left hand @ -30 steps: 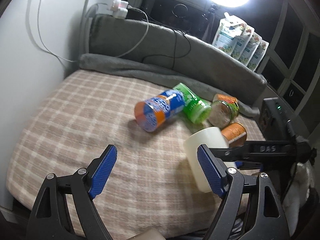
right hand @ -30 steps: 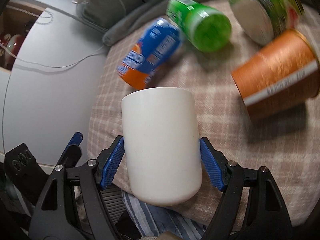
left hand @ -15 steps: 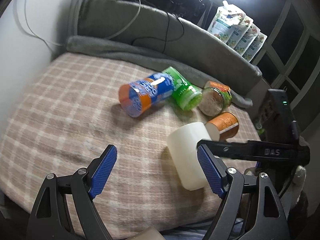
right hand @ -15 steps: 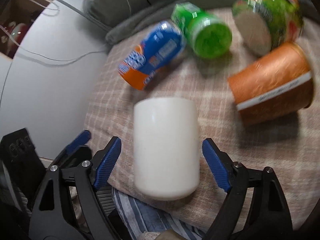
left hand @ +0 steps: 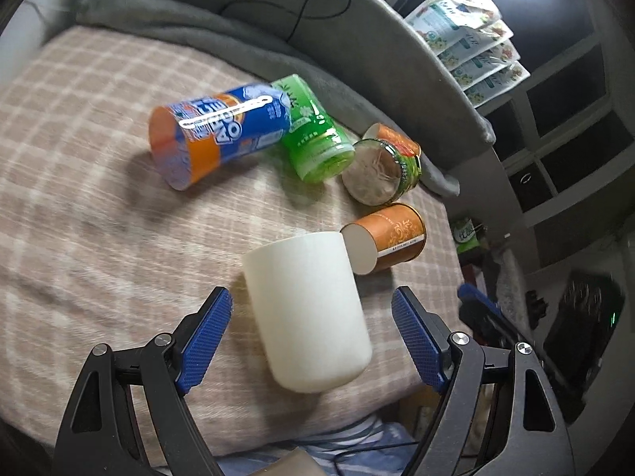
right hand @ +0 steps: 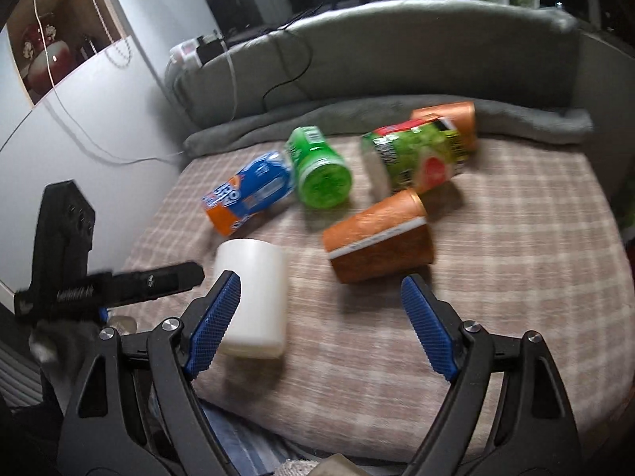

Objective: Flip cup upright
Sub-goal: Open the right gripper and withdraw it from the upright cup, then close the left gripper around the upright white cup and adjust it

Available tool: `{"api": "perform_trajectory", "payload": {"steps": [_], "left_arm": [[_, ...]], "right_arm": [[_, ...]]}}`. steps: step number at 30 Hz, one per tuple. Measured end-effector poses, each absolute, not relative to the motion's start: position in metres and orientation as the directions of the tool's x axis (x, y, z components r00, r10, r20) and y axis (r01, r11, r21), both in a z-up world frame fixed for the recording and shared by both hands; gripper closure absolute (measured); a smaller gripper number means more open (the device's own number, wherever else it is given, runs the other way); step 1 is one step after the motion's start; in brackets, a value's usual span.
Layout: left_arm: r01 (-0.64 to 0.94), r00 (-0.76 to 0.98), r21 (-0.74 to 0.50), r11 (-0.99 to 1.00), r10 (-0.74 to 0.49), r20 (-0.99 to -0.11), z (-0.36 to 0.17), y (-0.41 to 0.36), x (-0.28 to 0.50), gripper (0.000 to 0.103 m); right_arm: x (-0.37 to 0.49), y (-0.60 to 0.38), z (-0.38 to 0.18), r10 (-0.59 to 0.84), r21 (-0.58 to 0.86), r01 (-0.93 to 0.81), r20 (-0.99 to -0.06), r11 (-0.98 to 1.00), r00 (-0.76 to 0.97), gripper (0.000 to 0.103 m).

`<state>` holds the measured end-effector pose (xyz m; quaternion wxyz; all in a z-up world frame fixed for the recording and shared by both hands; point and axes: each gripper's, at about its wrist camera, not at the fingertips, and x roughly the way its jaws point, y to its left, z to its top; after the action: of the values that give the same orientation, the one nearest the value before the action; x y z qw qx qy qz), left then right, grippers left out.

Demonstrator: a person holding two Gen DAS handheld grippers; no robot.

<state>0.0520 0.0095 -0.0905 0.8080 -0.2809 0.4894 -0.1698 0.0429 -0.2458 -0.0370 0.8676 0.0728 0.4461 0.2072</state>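
Right tongs (right hand: 319,325), earlier clamping the white cup (left hand: 307,313), now gape empty, withdrawn; left tongs (left hand: 311,339) gape around it, untouching.

blue-orange can (left hand: 222,135) on its side | green can (left hand: 315,131) touching it | orange tube (left hand: 391,238) | plaid blanket (left hand: 79,206)

Surface: a bed-like pad under a beige checked blanket (left hand: 79,182).
Far edge: a grey blanket (right hand: 397,113) lies bunched along it.
White cup (left hand: 307,313): on the checked blanket near the front edge; which end is open cannot be told.
Lying on their sides, 4 containers: blue-and-orange can (left hand: 220,133), green bottle (left hand: 313,131) touching it, green-labelled jar (right hand: 416,158), orange canister (right hand: 379,238) just beside the cup.
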Motion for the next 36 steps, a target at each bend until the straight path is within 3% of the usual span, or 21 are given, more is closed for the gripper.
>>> {"api": "perform_trajectory", "payload": {"steps": [15, 18, 36], "left_arm": [[-0.122, 0.383, -0.68, 0.723, -0.598, -0.704, -0.124, 0.007, 0.079, 0.021], [-0.123, 0.377, -0.673, 0.729, -0.593, -0.711, -0.127, 0.007, 0.08, 0.026], [0.007, 0.483, -0.567, 0.824, -0.499, -0.719, -0.098, -0.011, 0.067, 0.028]], "right_arm": [[0.045, -0.269, -0.05, 0.412, 0.346, -0.223, -0.749, 0.911, 0.519, 0.017], [0.047, -0.272, -0.053, 0.408, 0.349, -0.213, -0.752, 0.913, 0.518, 0.017], [0.048, -0.276, -0.054, 0.401, 0.356, -0.189, -0.755, 0.915, 0.52, 0.017]]}}
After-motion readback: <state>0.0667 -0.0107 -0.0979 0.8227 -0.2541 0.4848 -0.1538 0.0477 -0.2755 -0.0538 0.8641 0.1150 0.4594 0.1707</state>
